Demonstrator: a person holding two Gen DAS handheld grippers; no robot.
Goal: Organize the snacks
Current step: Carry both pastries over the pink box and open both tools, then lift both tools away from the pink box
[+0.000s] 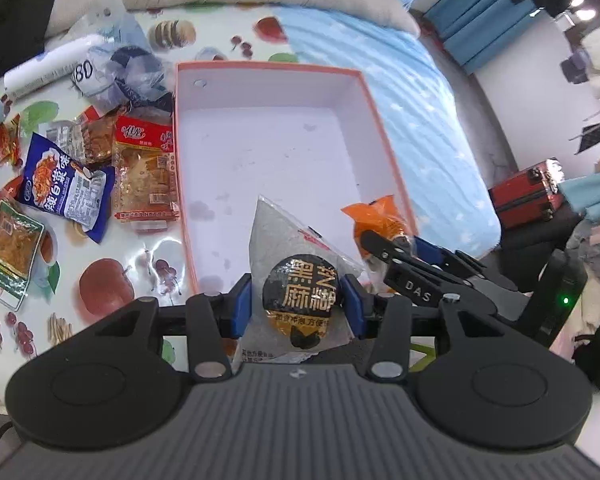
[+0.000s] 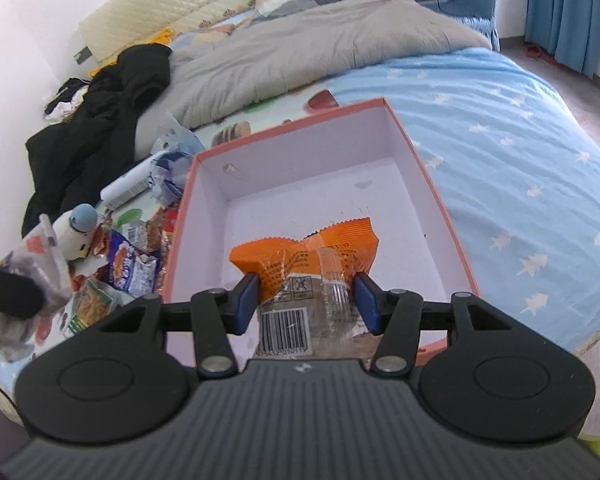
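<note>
An orange-rimmed white box lies open on the bed; it also shows in the right wrist view. My left gripper is shut on a clear grey sesame-paste packet with a black round label, held over the box's near edge. My right gripper is shut on an orange snack packet with a barcode, held above the box's near end. The orange packet and right gripper also show at the right of the left wrist view.
Loose snack packets lie left of the box: a blue one, a red-topped clear one, a green one. Crumpled plastic bags, a white roll, a grey duvet and black clothes lie beyond. A red suitcase stands off the bed.
</note>
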